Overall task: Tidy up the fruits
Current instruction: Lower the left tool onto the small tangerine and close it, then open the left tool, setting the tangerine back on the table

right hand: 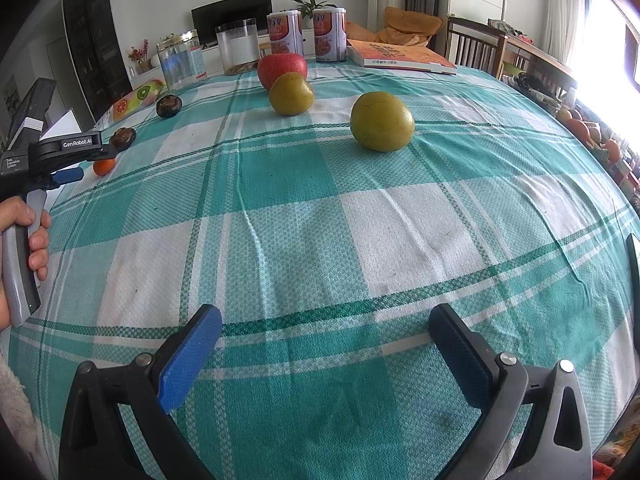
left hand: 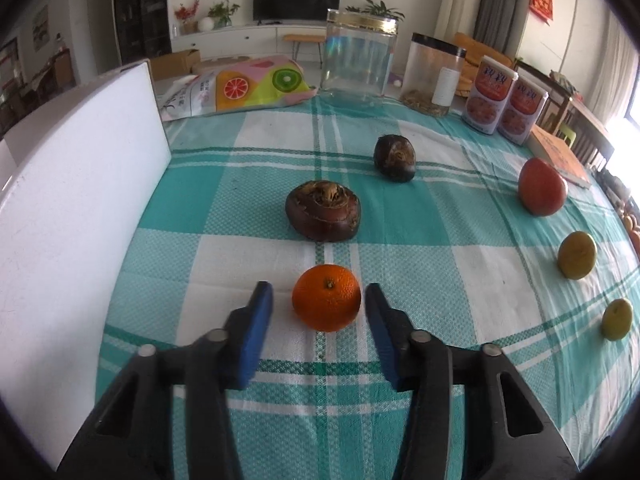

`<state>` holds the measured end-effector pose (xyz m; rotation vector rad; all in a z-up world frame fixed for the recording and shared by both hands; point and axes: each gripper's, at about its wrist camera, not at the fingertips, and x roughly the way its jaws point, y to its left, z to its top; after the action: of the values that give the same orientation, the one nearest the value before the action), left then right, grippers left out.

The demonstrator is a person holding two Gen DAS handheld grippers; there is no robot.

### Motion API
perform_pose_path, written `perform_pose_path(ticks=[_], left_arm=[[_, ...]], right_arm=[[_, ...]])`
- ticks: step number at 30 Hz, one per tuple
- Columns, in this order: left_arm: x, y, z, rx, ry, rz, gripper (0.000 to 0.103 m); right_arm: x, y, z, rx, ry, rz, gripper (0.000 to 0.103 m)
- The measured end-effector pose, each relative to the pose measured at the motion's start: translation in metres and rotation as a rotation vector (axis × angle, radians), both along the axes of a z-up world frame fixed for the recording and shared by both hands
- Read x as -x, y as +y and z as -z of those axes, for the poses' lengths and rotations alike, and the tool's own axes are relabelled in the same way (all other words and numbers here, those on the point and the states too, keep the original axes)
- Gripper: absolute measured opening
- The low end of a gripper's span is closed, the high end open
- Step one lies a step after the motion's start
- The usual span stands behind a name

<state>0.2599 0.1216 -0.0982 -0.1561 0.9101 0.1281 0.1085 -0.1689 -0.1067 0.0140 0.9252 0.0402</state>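
Left tool (left hand: 319, 300): released, with its two blue pads (left hand: 256, 332) on either side of one orange (left hand: 326, 302). A gap shows on each side of the fruit, narrower at the right pad; neither pad clearly touches it. The orange rests on the checked cloth (left hand: 420, 280) covering the desk.

Right tool (right hand: 326, 354): released, spread wide, nothing between its pads, above bare cloth near the desk edge.

Fruit count on the desk:
- 1 orange, between the left tool's pads.
- 2 dark brown fruits (left hand: 323, 211), one just beyond the orange, the other (left hand: 395, 158) farther back.
- 1 red fruit (left hand: 542, 186), to the right.
- 2 yellow-green fruits, near (right hand: 381, 121) and far (right hand: 291, 93) in the right wrist view, the far one just in front of the red fruit.

Other items at the back: 2 clear jars (left hand: 359, 65), 2 printed cans (left hand: 489, 94), 1 book (right hand: 400, 56), 1 fruit-printed bag (left hand: 240, 88). A white board (left hand: 76, 184) stands at the left edge.
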Motion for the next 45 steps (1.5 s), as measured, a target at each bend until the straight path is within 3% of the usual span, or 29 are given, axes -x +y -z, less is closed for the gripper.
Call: perform_pose_path(ticks=[3,7,10,13,16,18,19,20,21,26,32,41,43,45], left_arm=[[0.013,-0.007,-0.004,-0.048,-0.012,0.012,0.033],[0.053,-0.022,-0.020,0.028,-0.017,0.092,0.033],[0.091,-0.045,-0.028,0.072,-0.002,0.205,0.033],[0.126,-0.064,-0.028,0.078,0.013,0.298,0.033],[0.145,-0.073,-0.016,0.065,0.022,0.328,0.035],[0.149,-0.073,-0.005,0.036,0.031,0.323,0.038],[0.151,-0.072,-0.005,0.035,-0.006,0.323,0.041],[0.151,-0.071,-0.005,0.025,-0.009,0.315,0.059],[0.150,-0.070,-0.004,0.015,-0.011,0.304,0.071],[0.149,-0.072,0.000,-0.029,-0.024,0.286,0.072],[0.147,-0.081,0.003,-0.080,-0.007,0.304,0.083],[0.148,-0.080,0.004,-0.077,-0.003,0.301,0.086],[0.148,-0.081,0.004,-0.077,-0.004,0.300,0.087],[0.148,-0.081,0.004,-0.077,-0.004,0.300,0.087]], right_arm=[[0.000,0.000,0.000,-0.001,0.000,0.000,0.103],[0.000,0.000,0.000,-0.001,0.000,0.000,0.103],[0.000,0.000,0.000,0.000,0.000,0.000,0.103],[0.000,0.000,0.000,-0.001,0.000,0.000,0.103],[0.000,0.000,0.000,-0.001,0.000,0.000,0.103],[0.000,0.000,0.000,-0.001,0.000,0.000,0.103],[0.000,0.000,0.000,-0.001,0.000,-0.001,0.103],[0.000,0.000,0.000,-0.001,0.000,-0.001,0.103],[0.000,0.000,0.000,-0.001,0.000,-0.001,0.103],[0.000,0.000,0.000,-0.001,0.001,-0.001,0.103],[0.000,0.000,-0.001,0.001,0.001,-0.001,0.103],[0.000,0.000,-0.001,-0.001,0.001,-0.002,0.103],[0.002,-0.005,-0.003,-0.037,-0.012,0.000,0.103],[0.007,-0.026,-0.009,-0.152,-0.065,0.056,0.102]])
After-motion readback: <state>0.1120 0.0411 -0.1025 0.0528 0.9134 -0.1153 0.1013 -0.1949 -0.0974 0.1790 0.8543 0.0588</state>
